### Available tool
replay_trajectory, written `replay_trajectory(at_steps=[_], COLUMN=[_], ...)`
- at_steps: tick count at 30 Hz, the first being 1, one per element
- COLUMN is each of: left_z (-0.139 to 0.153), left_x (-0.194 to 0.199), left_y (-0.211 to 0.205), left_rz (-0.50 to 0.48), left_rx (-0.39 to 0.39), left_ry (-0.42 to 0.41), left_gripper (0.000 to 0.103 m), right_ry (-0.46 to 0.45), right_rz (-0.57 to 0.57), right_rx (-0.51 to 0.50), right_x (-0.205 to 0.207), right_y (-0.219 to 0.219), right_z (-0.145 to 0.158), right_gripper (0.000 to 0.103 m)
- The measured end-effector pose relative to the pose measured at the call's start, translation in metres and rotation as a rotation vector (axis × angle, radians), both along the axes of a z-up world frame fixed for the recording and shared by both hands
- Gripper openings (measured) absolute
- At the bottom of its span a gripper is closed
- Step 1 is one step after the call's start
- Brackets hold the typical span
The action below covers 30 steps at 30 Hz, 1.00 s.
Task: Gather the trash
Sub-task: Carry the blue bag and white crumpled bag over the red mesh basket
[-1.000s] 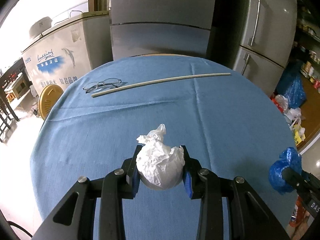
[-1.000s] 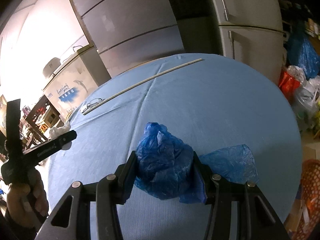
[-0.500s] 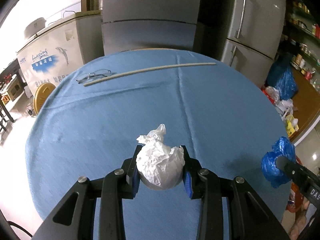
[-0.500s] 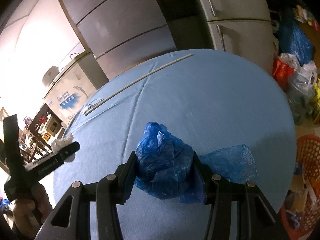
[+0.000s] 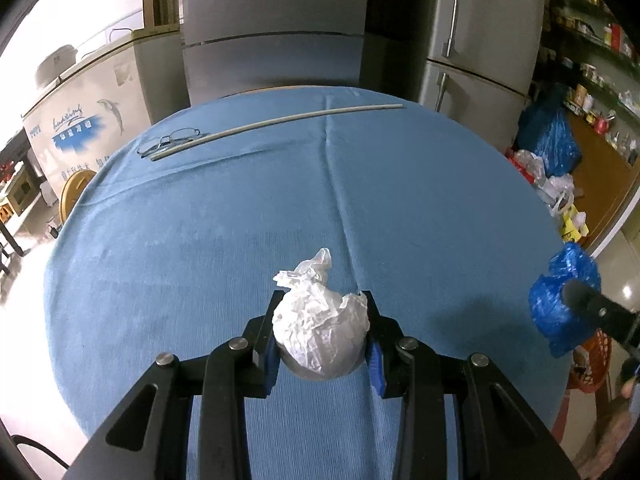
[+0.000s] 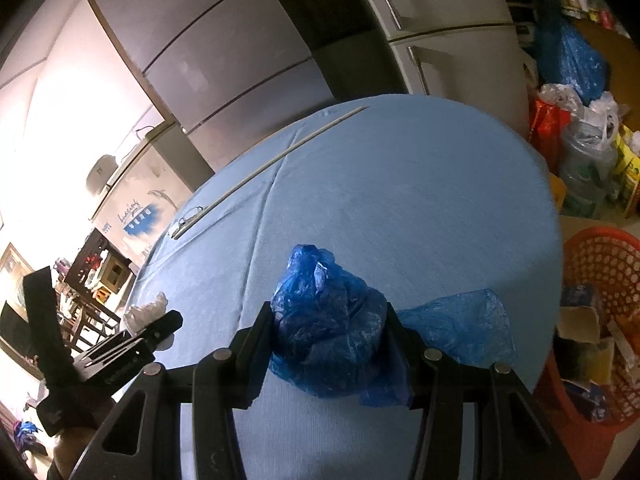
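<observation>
Left gripper (image 5: 321, 334) fingers pinch crumpled white plastic wad (image 5: 320, 330), right gripper (image 6: 329, 342) fingers pinch crumpled blue plastic bag (image 6: 326, 338), both above round blue-clothed table (image 5: 248, 216).

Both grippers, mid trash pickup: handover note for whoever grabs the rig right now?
Left gripper: shut on crumpled white plastic bag, held over the round blue-clothed table.
Right gripper: shut on crumpled blue plastic bag, near the table's right edge.
Done: both pieces grasped.
Left: drop both, probably into the orange mesh basket on the floor to the right.
Wire-rimmed glasses and long pale stick remain at the far side.
</observation>
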<state>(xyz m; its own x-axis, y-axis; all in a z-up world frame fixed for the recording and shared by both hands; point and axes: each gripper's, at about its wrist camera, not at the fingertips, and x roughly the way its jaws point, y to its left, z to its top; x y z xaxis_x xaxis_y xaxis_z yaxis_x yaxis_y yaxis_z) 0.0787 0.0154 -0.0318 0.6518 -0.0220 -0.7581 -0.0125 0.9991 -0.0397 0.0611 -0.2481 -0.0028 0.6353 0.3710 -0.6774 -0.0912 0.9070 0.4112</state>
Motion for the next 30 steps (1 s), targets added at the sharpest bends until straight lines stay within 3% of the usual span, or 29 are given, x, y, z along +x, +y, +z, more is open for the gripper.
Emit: replay_trajectory(at_steps=[6, 14, 30], left_z=[-0.004, 0.010, 0.028], left_x=[-0.014, -0.025, -0.040], left_y=[-0.005, -0.020, -0.022], left_rz=[-0.003, -0.054, -0.084], left_rx=[-0.002, 0.004, -0.045], left_ry=[0.005, -0.060, -0.102], left_gripper=[0.037, 0.037, 0.037], right_ry=[-0.005, -0.011, -0.021], right_rz=[0.009, 0.017, -0.131], right_rx=[-0.005, -0.021, -0.022], right_x=[-0.006, -0.008, -0.037], right_y=[-0.001, 0.007, -0.035], right_z=[0.005, 0.001, 0.003], right_gripper=[0.053, 0.053, 0.053])
